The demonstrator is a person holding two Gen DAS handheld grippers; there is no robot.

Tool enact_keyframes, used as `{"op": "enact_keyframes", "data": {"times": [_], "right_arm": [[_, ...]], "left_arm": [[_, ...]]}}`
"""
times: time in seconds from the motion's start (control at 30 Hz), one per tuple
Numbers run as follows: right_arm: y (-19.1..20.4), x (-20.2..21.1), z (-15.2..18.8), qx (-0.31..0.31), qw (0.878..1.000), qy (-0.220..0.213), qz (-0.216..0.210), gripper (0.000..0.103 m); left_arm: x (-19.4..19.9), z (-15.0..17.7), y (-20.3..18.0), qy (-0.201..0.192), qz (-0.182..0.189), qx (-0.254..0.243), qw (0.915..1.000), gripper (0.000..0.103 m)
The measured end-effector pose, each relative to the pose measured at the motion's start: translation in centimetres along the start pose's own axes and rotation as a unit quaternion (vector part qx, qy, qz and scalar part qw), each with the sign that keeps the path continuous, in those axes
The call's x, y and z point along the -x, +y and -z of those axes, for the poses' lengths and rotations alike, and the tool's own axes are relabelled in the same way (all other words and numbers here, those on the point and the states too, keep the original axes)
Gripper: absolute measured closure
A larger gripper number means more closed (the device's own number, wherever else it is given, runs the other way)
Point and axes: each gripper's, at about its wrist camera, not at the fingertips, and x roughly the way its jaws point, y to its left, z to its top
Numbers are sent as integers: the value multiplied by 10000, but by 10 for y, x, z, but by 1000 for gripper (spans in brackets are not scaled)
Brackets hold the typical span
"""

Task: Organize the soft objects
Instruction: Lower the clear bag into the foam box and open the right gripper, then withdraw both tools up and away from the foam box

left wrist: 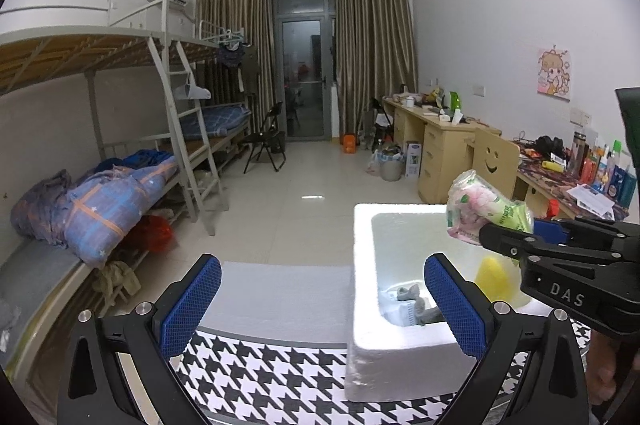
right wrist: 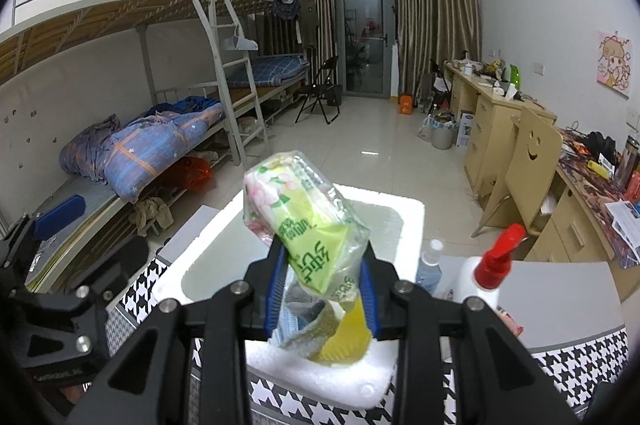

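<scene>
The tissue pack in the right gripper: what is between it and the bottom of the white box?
Only air. In the right wrist view the tissue pack hangs above the white foam box.

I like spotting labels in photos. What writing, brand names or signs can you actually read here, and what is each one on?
"DAS": in pale letters on the black body of the right gripper, seen from the left camera.
Green printing on the tissue pack held in that gripper: there, but too distorted to read.
Labels on the bottles on the desk: too small.
Cartoon poster on the wall: no legible words.
</scene>
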Motion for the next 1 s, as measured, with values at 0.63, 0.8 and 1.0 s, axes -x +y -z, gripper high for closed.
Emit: {"op": "enact_keyframes", "data": {"times": [0.63, 0.8, 1.0], "right_arm": [[1, 25, 1, -52, 9999, -117, -42, 20], [0, 46, 5, -213, 9993, -299, 81, 11], [2, 70, 12, -102, 9988, -420, 234, 6]], "left_arm": [[15, -4, 5, -113, -30, 26, 9999, 1], [33, -4, 0, -223, 34, -5, 9997, 1], [54, -4, -3, -347, 17, -42, 9994, 1]]}}
